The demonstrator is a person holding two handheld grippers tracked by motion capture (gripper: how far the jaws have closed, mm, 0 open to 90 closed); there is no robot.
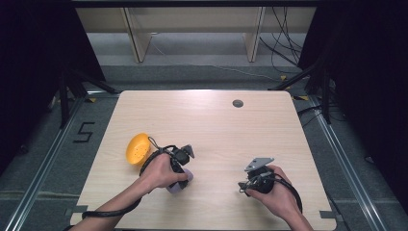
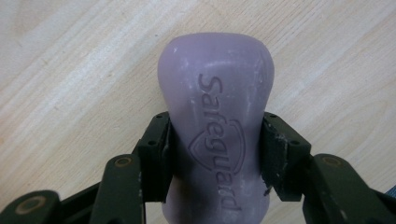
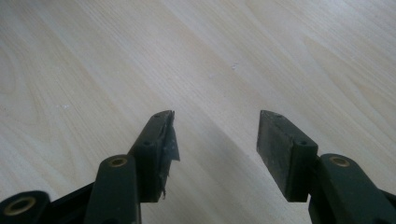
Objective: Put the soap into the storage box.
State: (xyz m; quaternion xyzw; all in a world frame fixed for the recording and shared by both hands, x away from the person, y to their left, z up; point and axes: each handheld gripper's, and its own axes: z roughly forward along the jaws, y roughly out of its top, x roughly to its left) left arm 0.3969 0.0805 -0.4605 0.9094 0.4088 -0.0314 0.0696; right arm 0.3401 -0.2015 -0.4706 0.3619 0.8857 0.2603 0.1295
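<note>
Left gripper: jaws clamped on purple Safeguard soap bar, near table's front-left; yellow soap dish beside, unfilled. Right gripper: jaws apart, empty. Placement pending.

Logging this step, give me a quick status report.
Left gripper shut on purple soap bar on wooden table. Right gripper open, empty. Yellow perforated bowl beside left hand, nothing blocking.
</note>
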